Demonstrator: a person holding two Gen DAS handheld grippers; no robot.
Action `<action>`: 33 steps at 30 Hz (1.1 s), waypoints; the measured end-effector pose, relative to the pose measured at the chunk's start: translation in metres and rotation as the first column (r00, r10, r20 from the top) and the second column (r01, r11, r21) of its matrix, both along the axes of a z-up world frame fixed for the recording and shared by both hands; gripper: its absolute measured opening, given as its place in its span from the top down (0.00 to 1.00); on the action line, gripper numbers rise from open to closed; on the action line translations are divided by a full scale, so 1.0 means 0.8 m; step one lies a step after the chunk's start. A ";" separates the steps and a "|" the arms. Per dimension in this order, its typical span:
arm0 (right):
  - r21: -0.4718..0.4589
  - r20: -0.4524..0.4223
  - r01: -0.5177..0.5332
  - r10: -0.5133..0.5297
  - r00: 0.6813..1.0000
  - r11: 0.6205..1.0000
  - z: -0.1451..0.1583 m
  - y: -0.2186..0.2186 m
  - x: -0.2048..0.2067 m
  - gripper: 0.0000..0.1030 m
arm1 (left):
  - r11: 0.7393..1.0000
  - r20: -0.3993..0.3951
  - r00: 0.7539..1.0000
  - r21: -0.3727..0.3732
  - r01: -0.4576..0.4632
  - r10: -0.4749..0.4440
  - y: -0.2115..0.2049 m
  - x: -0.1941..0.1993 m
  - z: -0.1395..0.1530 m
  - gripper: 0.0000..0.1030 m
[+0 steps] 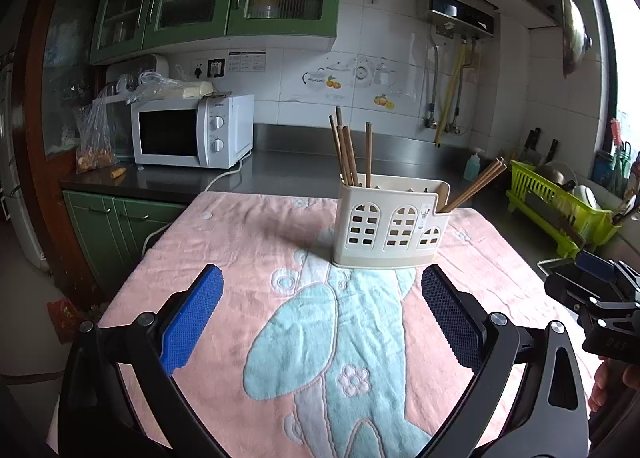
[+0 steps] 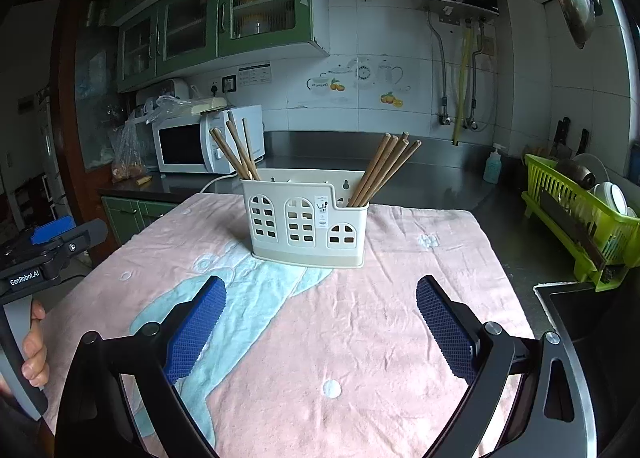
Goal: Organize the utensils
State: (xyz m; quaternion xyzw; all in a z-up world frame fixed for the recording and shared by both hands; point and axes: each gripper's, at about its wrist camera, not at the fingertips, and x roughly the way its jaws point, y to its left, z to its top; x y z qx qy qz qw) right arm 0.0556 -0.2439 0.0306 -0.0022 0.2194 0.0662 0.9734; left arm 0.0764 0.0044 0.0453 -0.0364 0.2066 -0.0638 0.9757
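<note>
A cream utensil holder (image 1: 390, 224) (image 2: 306, 220) with arched cut-out windows stands upright on a pink towel (image 1: 248, 254) (image 2: 400, 298). Several wooden chopsticks (image 1: 350, 150) (image 2: 236, 152) stick up from its left compartment. Another bunch of chopsticks (image 1: 476, 184) (image 2: 384, 168) leans right out of its right compartment. My left gripper (image 1: 322, 318) is open, short of the holder, with nothing between its blue pads. My right gripper (image 2: 320, 322) is open too, also short of the holder and holding nothing. Each gripper's body shows at the edge of the other's view, held by a hand.
A white microwave (image 1: 192, 130) (image 2: 208, 142) sits on the dark counter behind left. A green dish rack (image 1: 560, 206) (image 2: 580, 218) with dishes stands at the right beside a sink (image 2: 576, 310). A soap bottle (image 2: 492, 164) stands on the counter behind.
</note>
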 end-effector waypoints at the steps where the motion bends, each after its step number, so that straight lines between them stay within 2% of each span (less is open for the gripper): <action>1: -0.003 0.003 0.000 0.000 1.000 1.000 -0.001 0.001 0.001 0.10 | 1.000 0.005 1.000 -0.006 0.002 -0.002 0.000 0.001 0.000 0.05; 12: 0.012 0.010 -0.006 0.006 1.000 1.000 -0.019 0.010 0.012 0.10 | 1.000 0.052 0.998 -0.001 0.018 -0.018 0.003 0.013 -0.002 0.05; 19: 0.023 0.011 -0.002 0.001 1.000 1.000 -0.025 0.010 0.021 0.10 | 0.998 0.051 0.998 0.063 0.020 -0.023 -0.007 0.021 -0.018 0.05; 33: 0.031 0.009 0.033 -0.033 0.999 0.999 -0.037 -0.006 0.038 0.10 | 0.999 0.049 0.998 0.042 0.024 -0.026 -0.002 0.040 -0.033 0.05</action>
